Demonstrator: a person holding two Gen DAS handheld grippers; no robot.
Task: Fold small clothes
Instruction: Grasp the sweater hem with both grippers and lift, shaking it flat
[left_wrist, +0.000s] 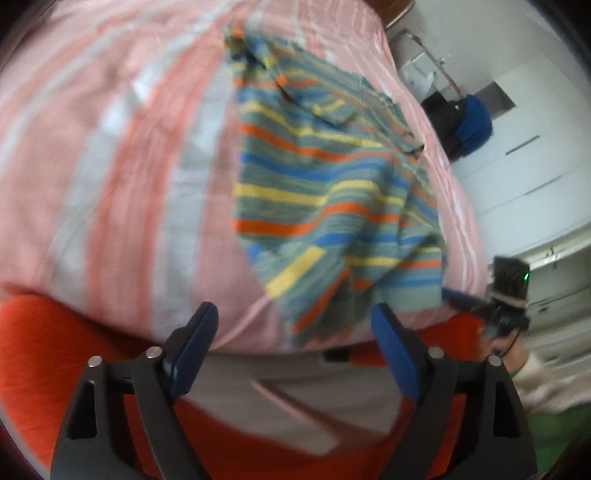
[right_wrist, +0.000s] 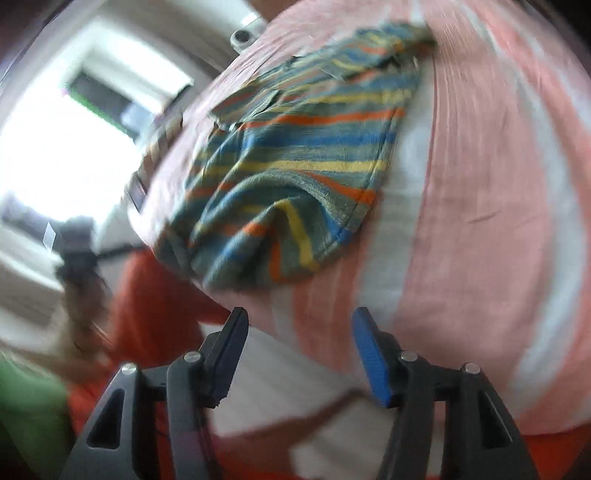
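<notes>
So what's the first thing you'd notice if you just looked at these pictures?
The bright striped shirt lying rumpled on the pink-and-white bedsheet, its near edge by the bed's front. Then both open grippers, left and right, hovering near that edge, holding nothing.

The striped garment (left_wrist: 325, 192) is seen as soft ribbed knit cloth. The bed (left_wrist: 110, 166) is covered in matt woven cotton. Each claw, left (left_wrist: 293, 328) and right (right_wrist: 300, 328), is made of matt black plastic with shiny metal pins.
</notes>
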